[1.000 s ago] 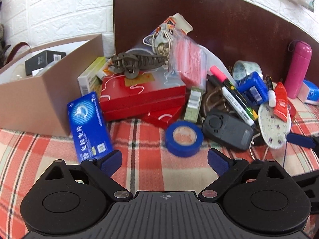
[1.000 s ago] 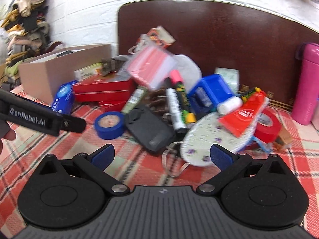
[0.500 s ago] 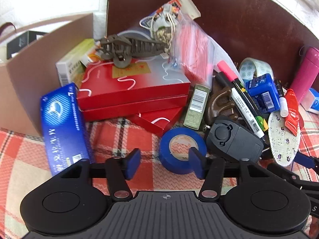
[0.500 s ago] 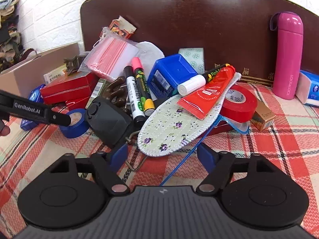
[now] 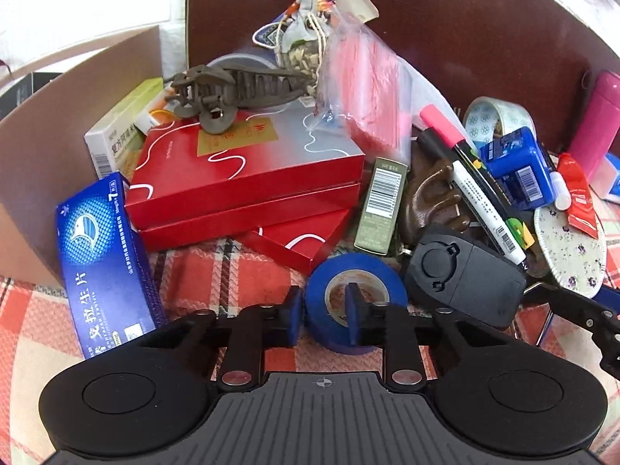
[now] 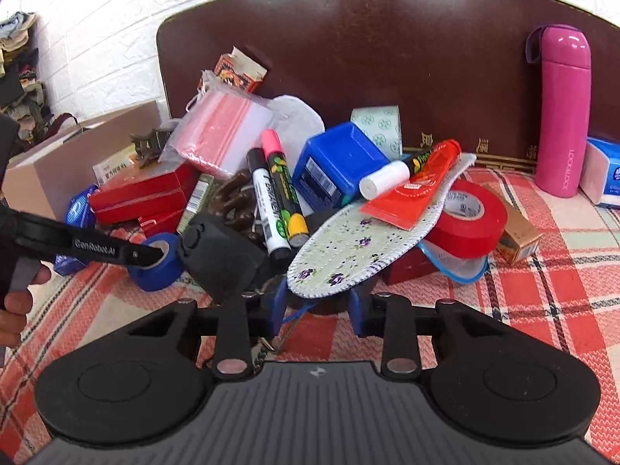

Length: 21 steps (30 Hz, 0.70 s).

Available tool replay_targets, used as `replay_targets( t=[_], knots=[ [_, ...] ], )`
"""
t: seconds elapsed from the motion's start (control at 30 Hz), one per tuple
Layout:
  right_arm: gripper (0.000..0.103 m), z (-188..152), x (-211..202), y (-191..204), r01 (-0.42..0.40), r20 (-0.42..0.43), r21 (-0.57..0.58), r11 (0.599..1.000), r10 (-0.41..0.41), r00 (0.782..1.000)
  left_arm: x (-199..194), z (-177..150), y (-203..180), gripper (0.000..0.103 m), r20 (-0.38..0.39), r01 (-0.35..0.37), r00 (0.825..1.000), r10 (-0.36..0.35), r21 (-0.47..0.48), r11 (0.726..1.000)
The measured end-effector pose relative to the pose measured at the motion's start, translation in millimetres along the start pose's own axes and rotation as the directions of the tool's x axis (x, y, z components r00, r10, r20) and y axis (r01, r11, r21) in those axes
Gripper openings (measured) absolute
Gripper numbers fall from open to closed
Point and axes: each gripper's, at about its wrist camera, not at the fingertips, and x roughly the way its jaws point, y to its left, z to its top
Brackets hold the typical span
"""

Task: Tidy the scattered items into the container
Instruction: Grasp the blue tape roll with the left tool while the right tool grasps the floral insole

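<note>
Left gripper (image 5: pixel 321 316) pinches the blue tape roll (image 5: pixel 355 287); right gripper (image 6: pixel 316 312) straddles the floral insole (image 6: pixel 372 228).

The left fingers (image 5: pixel 291 319) are clamped on the near wall of the tape roll, one outside and one in its core. The roll sits on the plaid-covered counter (image 5: pixel 217 271), just in front of the red boxes (image 5: pixel 248 178) and touching the black case (image 5: pixel 461 277); the cardboard box (image 5: pixel 66 124) stands well left of it. The right fingers (image 6: pixel 277 312) are narrowed around the insole's near tip; whether they touch it I cannot tell.
</note>
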Motion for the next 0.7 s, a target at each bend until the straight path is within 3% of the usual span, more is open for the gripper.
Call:
replay_targets(
  t=[0.07,0.17,0.33,0.37,0.4,0.47,0.53,0.57,0.7],
  knots=[
    [0.038,1.6,-1.8,-0.6,-0.013,0.000,0.016,1.000,0.013,1.000,-1.9,-0.5,0.7,0.012,-0.004,0.003,1.000,-0.003,-0.001,1.000],
    [0.052,2.1,-7.0,-6.4,-0.027,0.018,0.079,0.997,0.025,1.000,-6.0,-4.3,-2.7,0.012,-0.009,0.009,1.000,-0.009,0.025,1.000],
    [0.052,4.5,-10.2,-14.3,0.011,0.026,0.125,0.992,-0.014,1.000,-9.9,-11.4,-10.0,0.015,0.001,0.005,1.000,-0.005,0.065,0.998],
    [0.052,5.1,-10.0,-15.8,0.023,0.026,0.131,0.991,-0.027,0.999,-9.4,-11.4,-10.2,0.031,-0.002,0.012,1.000,-0.012,0.065,0.998],
    [0.048,6.1,-8.4,-17.2,0.032,0.020,0.130,0.991,-0.035,0.999,-8.0,-11.0,-10.2,0.038,-0.007,0.020,1.000,-0.020,0.057,0.998],
    [0.037,7.9,-4.2,-18.8,0.032,0.013,0.123,0.992,-0.034,0.999,-6.0,-10.6,-11.9,0.040,-0.011,0.023,1.000,-0.022,0.057,0.998],
    [0.031,8.0,-3.6,-19.6,0.029,0.013,0.124,0.992,-0.031,0.999,-5.6,-10.9,-14.7,0.036,-0.009,0.009,1.000,-0.008,0.075,0.997],
    [0.028,8.1,-4.3,-19.6,0.027,0.016,0.123,0.992,-0.029,0.999,-5.9,-11.2,-15.8,0.018,-0.008,-0.001,1.000,0.001,0.087,0.996],
    [0.019,9.0,-14.2,-18.4,0.001,0.035,0.122,0.993,-0.005,0.999,-11.8,-12.6,-13.3,0.014,-0.027,0.023,0.999,-0.021,0.069,0.997]
  ],
)
